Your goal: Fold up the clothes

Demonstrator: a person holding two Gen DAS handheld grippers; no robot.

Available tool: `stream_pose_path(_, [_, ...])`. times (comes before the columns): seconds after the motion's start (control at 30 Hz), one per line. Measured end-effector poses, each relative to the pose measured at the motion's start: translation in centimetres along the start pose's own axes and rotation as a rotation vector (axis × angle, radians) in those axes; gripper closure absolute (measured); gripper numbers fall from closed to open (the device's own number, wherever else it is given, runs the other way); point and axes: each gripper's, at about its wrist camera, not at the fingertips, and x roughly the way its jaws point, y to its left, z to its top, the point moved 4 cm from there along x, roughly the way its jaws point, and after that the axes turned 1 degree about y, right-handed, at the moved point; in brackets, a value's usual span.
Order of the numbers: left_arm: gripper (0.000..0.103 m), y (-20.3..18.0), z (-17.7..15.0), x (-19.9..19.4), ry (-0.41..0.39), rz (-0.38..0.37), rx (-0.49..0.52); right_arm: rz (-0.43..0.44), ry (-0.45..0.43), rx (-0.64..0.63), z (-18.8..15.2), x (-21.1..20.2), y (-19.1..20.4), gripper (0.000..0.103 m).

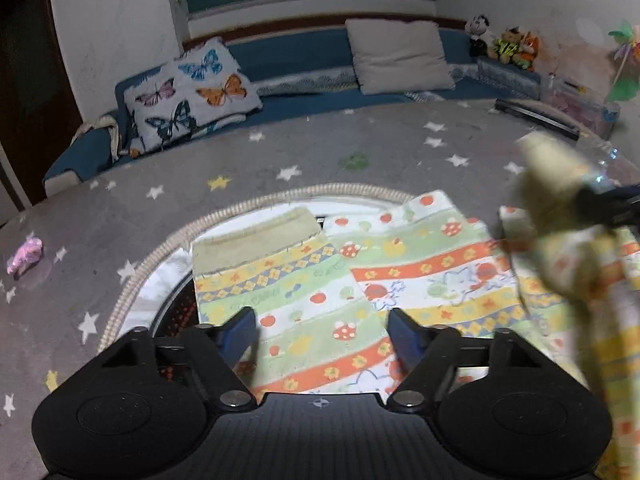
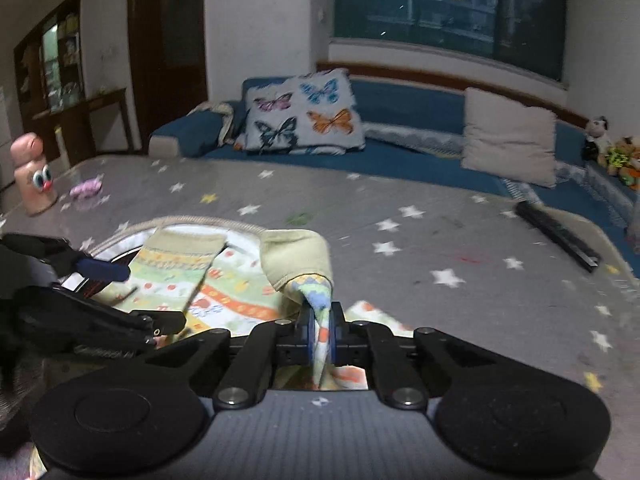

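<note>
Here, patterned child's trousers [image 1: 320, 292] spread flat over a round mat [image 1: 132, 276] on the star-print cloth [image 1: 280, 148], long axis left to right across the left wrist view. Right gripper [image 2: 320, 332] clamped shut on one lifted cuffed leg. Left gripper [image 1: 320, 334] spread wide above the fabric, gripping nothing.

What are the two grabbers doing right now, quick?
Left gripper: open, jaws apart above the patterned pants, gripping nothing.
Right gripper: shut on the pants' other leg, just below its beige cuff, lifting it.
</note>
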Motion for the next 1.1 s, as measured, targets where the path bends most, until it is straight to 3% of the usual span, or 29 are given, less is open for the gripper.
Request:
stream_pose_path(0.03, [0.039, 0.1, 0.0, 0.1, -0.007, -0.012, -0.012, -0.008, -0.009, 0.008, 0.0, -0.7, -0.6, 0.097])
stream_pose_path(0.07, [0.048, 0.2, 0.1, 0.1, -0.008, -0.023, -0.018, -0.018, -0.016, 0.014, -0.1, -1.2, -1.1, 0.097])
stream_pose_path(0.1, [0.063, 0.2, 0.2, 0.1, -0.01, -0.026, -0.017, -0.027, -0.022, 0.02, -0.1, -1.8, -1.6, 0.097])
stream_pose_path(0.2, [0.084, 0.1, 0.2, -0.2, -0.023, -0.022, -0.006, -0.077, -0.039, 0.047, -0.7, -3.8, -3.7, 0.097])
stream_pose_path(0.3, [0.097, 0.5, 0.1, -0.7, -0.038, -0.017, -0.014, -0.127, -0.043, 0.094, -1.8, -5.3, -5.8, 0.097])
stream_pose_path(0.57, [0.1, 3.3, -0.5, -4.5, -0.11, 0.045, -0.092, -0.239, -0.011, 0.201, -6.4, -8.3, -10.7, 0.097])
stream_pose_path(0.8, [0.1, 7.6, -2.2, -9.0, -0.17, 0.123, -0.198, -0.287, 0.036, 0.284, -10.8, -9.6, -12.4, 0.097])
stream_pose_path(0.9, [0.1, 8.3, -2.9, -10.2, -0.168, 0.116, -0.209, -0.302, 0.038, 0.307, -11.8, -10.3, -12.6, 0.097])
stream_pose_path(1.1, [0.098, 5.5, -2.4, -9.6, -0.148, 0.066, -0.138, -0.343, 0.041, 0.35, -13.3, -11.7, -13.1, 0.097])
